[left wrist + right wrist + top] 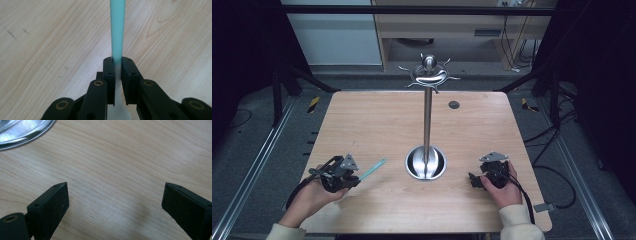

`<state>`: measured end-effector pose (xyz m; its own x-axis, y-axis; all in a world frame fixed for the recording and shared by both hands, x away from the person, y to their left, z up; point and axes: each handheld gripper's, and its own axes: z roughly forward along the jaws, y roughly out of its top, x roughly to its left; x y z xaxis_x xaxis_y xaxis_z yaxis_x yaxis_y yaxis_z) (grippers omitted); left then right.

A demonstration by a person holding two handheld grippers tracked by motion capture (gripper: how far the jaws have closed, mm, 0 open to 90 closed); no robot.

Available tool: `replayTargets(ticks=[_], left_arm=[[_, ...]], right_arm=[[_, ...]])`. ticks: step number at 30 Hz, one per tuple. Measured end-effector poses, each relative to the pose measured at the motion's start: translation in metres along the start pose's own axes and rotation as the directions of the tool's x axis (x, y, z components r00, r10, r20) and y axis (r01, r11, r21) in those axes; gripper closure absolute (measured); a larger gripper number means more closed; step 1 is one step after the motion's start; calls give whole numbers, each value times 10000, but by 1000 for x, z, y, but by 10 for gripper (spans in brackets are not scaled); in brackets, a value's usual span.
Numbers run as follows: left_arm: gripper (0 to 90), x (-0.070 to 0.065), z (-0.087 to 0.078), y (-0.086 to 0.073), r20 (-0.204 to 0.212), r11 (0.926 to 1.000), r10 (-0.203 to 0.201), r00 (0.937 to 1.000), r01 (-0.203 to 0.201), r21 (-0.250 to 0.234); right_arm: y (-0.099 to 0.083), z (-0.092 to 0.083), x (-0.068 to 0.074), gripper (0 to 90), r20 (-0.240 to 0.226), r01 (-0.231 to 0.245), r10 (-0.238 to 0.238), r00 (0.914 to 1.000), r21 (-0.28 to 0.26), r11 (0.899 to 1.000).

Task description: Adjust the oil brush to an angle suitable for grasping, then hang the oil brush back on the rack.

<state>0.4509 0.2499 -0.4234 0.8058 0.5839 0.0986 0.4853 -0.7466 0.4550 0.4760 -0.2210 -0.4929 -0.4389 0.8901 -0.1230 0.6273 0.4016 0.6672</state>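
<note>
Between the left hand-held gripper (117, 65) jaws sat a teal utensil (373, 169), clamped near its pale end, long axis pointing fwd-right toward the metal stand (427, 120); right hand-held gripper (115, 195) stood apart, idle over the surface (377, 120).

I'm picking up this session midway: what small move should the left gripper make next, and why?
Probably lift a bit more and swing toward the metal stand. The left gripper is shut on the teal stick, which points toward the stand's round base; the right gripper is open, holding nothing.
</note>
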Motion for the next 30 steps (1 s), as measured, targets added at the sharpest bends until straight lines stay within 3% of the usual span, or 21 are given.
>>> replayTargets(ticks=[8, 14, 17, 19, 20, 24, 25, 30], left_arm=[[820, -6, -6, 0, -224, 9962, -197, 9996, 177, -854], [820, -8, -14, 3, -428, 9857, -446, 9981, 370, -1645], [820, -10, -18, 5, -471, 9741, -322, 9984, 209, -2250], [820, -11, -18, 5, -495, 9714, -355, 9981, 228, -2362], [820, -11, -19, 5, -568, 9648, -422, 9975, 259, -2618], [820, -11, -25, 6, -621, 9505, -627, 9961, 407, -3081], [820, -11, -25, 6, -621, 9505, -627, 9961, 407, -3081], [820, -12, -38, 9, -738, 9228, -920, 9930, 572, -3810]], right_arm=[[1, 1, 1, 80, 0, 42, -42, 10000, 49, 10000], [0, 1, 1, 80, 1, 45, -45, 10000, 64, 10000], [0, 1, 1, 80, 3, 55, -55, 10000, 70, 10000], [0, 2, 1, 80, 6, 42, -42, 10000, 76, 10000], [0, 2, 1, 80, -8, 78, -78, 10000, 70, 9999], [0, 2, 2, 80, 17, 53, -54, 10000, 114, 9999], [0, 2, 2, 80, 17, 53, -54, 10000, 114, 9999], [0, 3, 2, 80, 5, 89, -89, 10000, 143, 9999]])
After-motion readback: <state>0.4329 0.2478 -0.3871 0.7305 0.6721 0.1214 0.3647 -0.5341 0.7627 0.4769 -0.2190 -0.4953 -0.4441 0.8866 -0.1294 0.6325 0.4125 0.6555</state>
